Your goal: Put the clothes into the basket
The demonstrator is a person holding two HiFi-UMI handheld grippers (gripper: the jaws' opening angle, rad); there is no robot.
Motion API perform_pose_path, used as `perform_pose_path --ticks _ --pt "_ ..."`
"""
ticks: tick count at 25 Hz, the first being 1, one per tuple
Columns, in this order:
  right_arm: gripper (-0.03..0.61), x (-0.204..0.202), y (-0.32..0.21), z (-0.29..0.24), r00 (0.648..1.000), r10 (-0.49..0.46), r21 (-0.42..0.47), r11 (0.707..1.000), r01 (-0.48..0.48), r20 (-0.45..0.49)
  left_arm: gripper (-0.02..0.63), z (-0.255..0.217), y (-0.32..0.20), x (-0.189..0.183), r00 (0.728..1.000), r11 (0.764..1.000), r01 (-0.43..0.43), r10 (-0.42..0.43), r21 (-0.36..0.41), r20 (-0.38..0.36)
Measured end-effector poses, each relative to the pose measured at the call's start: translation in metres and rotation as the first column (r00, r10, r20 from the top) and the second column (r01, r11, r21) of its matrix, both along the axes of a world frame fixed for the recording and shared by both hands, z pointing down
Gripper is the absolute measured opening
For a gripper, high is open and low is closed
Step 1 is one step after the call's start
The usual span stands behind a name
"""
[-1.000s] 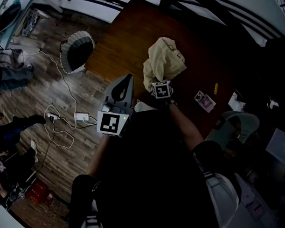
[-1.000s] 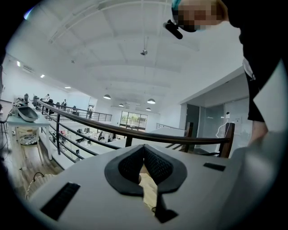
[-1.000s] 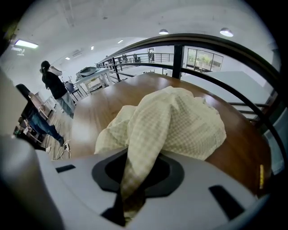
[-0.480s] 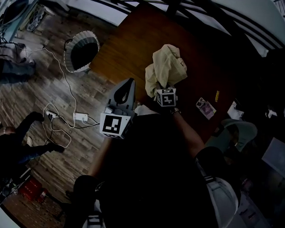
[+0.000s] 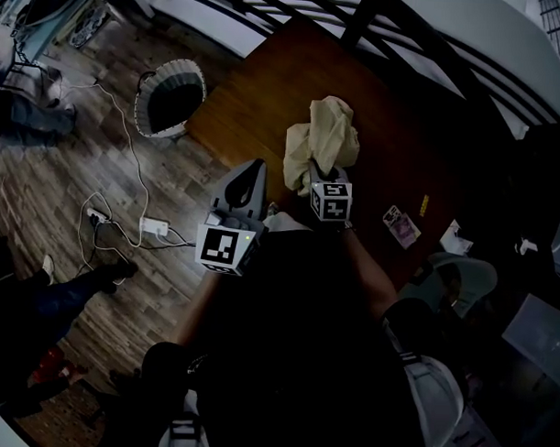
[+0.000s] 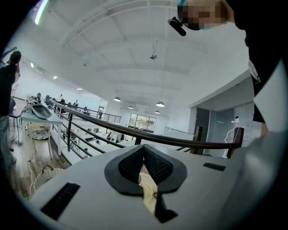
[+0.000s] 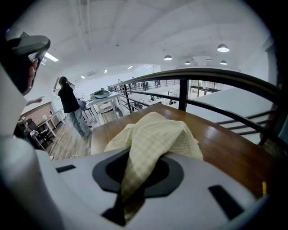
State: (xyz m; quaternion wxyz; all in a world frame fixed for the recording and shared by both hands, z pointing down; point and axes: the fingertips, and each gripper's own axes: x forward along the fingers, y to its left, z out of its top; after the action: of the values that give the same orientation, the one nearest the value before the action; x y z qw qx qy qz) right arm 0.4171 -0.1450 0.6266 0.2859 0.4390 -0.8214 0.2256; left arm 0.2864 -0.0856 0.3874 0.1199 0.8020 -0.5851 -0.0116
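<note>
Head view: the right gripper (image 5: 315, 178) is clamped on a pale yellow shirt (image 5: 324, 142), which bunches up just ahead of its jaws over the dark wooden table (image 5: 257, 89). The left gripper (image 5: 248, 171) sits beside it, pointing out past the table edge. The basket (image 5: 164, 131) stands on the floor well off to the left gripper's far side, its mouth open and upward.

Left gripper view: the jaws are pressed together at the tips, with a pale strip (image 6: 149, 191) caught in the slot behind them. I cannot tell whether it belongs to the same shirt.

Right gripper view: the checked cloth (image 7: 157, 134) runs straight into the closed jaws and mounds ahead of them, so the hold looks deep and firm.

The step in hand looks like the carry. It would go best with the grip kept tight, the trailing folds raised clear of the table edge, and the load brought right over the basket's mouth before letting go.
</note>
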Motion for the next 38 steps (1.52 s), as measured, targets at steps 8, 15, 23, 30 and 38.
perform_pose_path --ticks 8,15,23,30,38 --pt "0.074 -0.011 -0.012 -0.053 0.996 -0.020 0.110 0.994 0.011 0.081 0.012 0.002 0.008 -0.009 0.999 0.999 0.035 -0.035 0.004 0.009" --pt "0.075 -0.032 -0.014 -0.097 0.989 -0.071 0.203 0.978 0.043 0.132 0.012 0.003 0.013 -0.026 0.998 0.998 0.066 -0.066 0.015 0.004" --pt "0.075 -0.075 -0.016 -0.148 0.977 -0.123 0.300 0.951 0.067 0.173 0.012 0.005 0.024 -0.066 0.994 0.994 0.106 -0.106 0.015 -0.006" --pt "0.075 -0.125 -0.011 -0.187 0.965 -0.176 0.374 0.923 0.094 0.193 0.012 -0.003 0.035 -0.123 0.986 0.986 0.164 -0.164 0.039 -0.001" --pt "0.075 -0.212 0.004 -0.212 0.947 -0.246 0.413 0.899 0.143 0.207 0.012 -0.005 0.061 -0.216 0.965 0.964 0.264 -0.263 0.042 -0.020"
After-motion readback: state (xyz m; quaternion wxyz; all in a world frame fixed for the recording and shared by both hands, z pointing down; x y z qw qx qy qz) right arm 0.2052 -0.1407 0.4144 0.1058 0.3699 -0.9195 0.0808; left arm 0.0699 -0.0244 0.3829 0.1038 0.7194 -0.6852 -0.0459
